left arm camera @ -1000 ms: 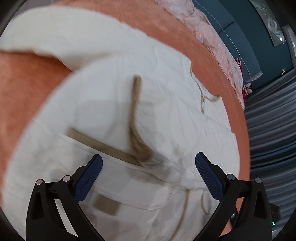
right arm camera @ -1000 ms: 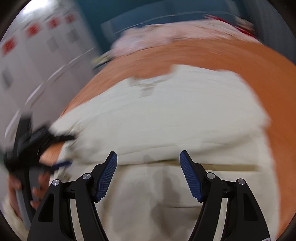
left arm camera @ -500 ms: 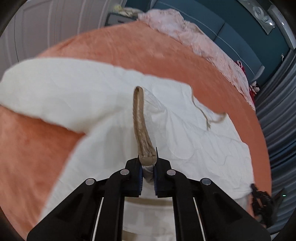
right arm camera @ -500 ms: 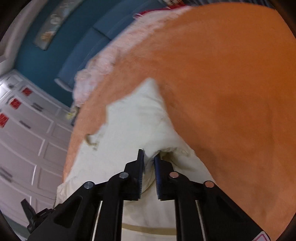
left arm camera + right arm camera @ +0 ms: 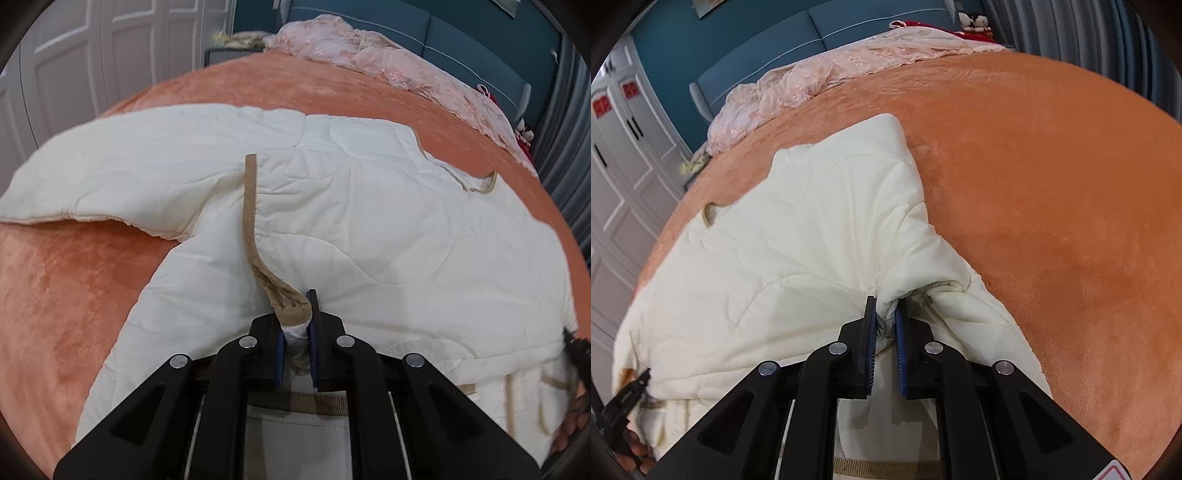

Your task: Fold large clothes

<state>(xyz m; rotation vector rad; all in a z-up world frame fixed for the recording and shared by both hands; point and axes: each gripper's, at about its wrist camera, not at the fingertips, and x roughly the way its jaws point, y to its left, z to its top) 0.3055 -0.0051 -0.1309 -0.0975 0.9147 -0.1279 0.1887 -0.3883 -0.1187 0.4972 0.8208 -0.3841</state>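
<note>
**Both grippers clamped on cream jacket, spread on orange bed**

Left gripper [image 5: 295, 325]: jaws nearly closed, pinching a bunched fold of the cream quilted jacket [image 5: 369, 221] together with the lower end of its tan trim strip [image 5: 250, 206]. Strip runs from the pinch up across the garment toward the far side, ending flat on the white fabric. Blue pads [image 5: 279, 350] pressed against cloth on both sides.

Right gripper [image 5: 884, 321]: jaws likewise nearly closed, gripping a gathered fold of the jacket [image 5: 812, 240] at its right-hand side. Fabric puckered into radiating creases at the pinch.

Jacket lying across the orange velvet bedspread [image 5: 55, 295], one sleeve [image 5: 92, 177] stretched out to the left in the left wrist view. Tan-edged neckline [image 5: 480, 184] at far end.

Pink lace cover [image 5: 831, 74] bunched along the head of the bed, against teal headboard [image 5: 849, 22]. White panelled wardrobe [image 5: 92, 55] at the side.
</note>
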